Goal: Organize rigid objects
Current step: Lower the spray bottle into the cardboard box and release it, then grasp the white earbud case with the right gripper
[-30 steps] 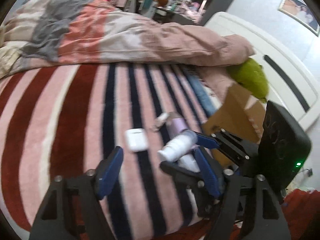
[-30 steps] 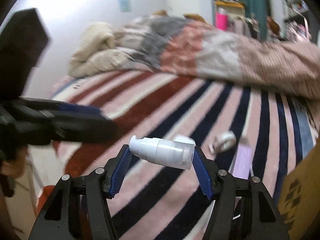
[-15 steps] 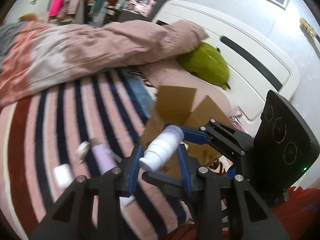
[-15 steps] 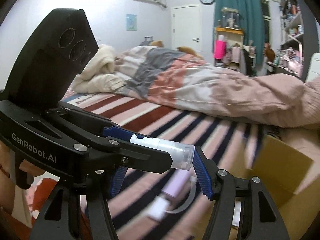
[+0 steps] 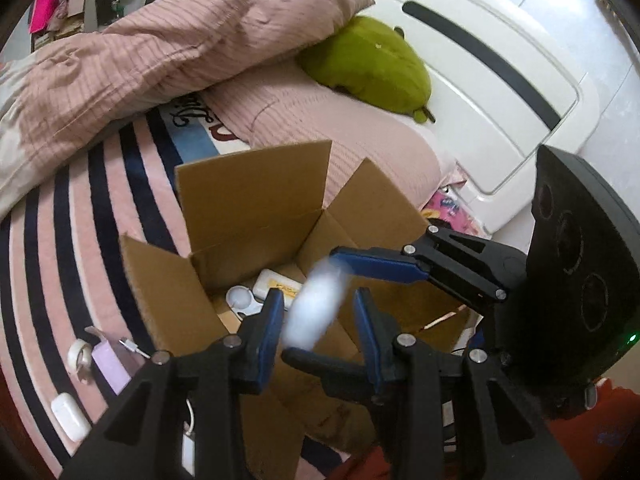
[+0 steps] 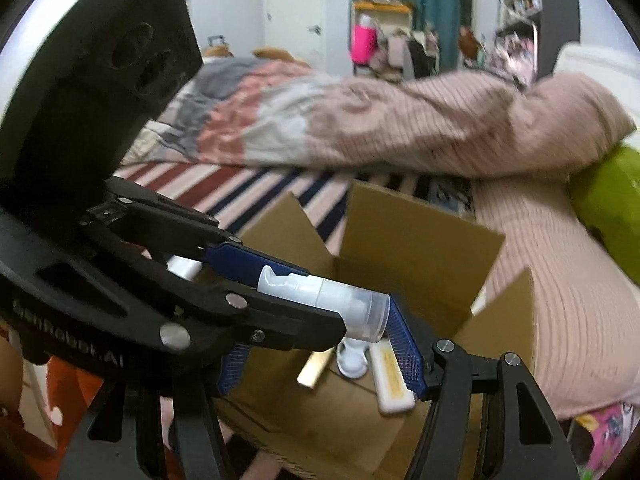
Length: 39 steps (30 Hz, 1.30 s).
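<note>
1. White pump bottle [image 5: 314, 308]: motion-blurred in left wrist view; outline unreadable.
2. Cardboard box [image 6: 416, 220]: near wall hidden behind gripper frames.
3. White earbud case [image 5: 70, 416]: partly hidden by the gripper frame.

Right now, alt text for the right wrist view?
Right tongs hold a white pump bottle lengthwise between blue pads, over an open cardboard box on a striped bed. The left tongs, open, cross in from the left beside the bottle. A few small items lie in the box.
</note>
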Tool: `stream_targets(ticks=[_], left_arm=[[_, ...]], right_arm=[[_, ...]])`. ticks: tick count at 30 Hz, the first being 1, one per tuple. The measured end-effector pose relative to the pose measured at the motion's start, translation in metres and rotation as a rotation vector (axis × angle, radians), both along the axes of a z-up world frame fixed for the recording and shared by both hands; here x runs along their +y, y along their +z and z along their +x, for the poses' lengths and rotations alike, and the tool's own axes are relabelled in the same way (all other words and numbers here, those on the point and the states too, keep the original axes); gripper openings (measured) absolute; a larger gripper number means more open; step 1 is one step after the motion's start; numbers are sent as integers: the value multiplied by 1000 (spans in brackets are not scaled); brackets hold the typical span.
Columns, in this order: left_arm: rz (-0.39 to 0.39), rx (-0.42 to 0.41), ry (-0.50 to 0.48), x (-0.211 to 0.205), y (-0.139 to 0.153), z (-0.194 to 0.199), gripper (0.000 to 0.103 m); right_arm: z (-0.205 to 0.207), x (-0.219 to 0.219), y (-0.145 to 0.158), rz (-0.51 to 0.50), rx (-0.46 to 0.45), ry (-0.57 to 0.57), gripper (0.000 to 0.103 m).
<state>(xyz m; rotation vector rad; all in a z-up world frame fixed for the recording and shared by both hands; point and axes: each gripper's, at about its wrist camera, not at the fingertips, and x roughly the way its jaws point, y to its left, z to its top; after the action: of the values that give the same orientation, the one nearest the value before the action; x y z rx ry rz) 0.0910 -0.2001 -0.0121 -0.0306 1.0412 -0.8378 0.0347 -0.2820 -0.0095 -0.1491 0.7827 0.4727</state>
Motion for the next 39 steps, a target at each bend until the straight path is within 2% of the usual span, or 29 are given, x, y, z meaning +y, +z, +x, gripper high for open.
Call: stream_targets(ticks=[2,4,11,16,21,24,28,33,35,37,39], left_arm=[[27,-11,4,-1,1,-1,42],[51,-34,24,0,2,-3,60],[43,-115,127,49,20,-18,68],[50,-168,287,115,30,-33,70],[40,-196,461,193,32,-54,74],[60,-195,563,237,22,-68,74],[88,-161,670,284,-2,-84,75],[102,-109,739,321,-36,-98,75],[99,-81,752,331,-51,-100,75],[100,-65,758,337,-60,-97,75],[100,-52,765,342,-69,-96,75]], right_arm=[[6,-4,-6,1,43,-12,60],[9,-6,-10,-7,74,-28,69],[5,-1,-3,22,83,-18,91],[-7,24,15,74,-9,20,103],[-19,79,29,40,-100,133,103],[-20,111,29,39,-81,204,103],[-20,157,17,85,-24,315,103],[-13,215,-24,104,85,398,103],[-9,231,-50,90,122,393,96],[2,242,-78,73,163,344,84],[13,247,-105,65,203,271,77]])
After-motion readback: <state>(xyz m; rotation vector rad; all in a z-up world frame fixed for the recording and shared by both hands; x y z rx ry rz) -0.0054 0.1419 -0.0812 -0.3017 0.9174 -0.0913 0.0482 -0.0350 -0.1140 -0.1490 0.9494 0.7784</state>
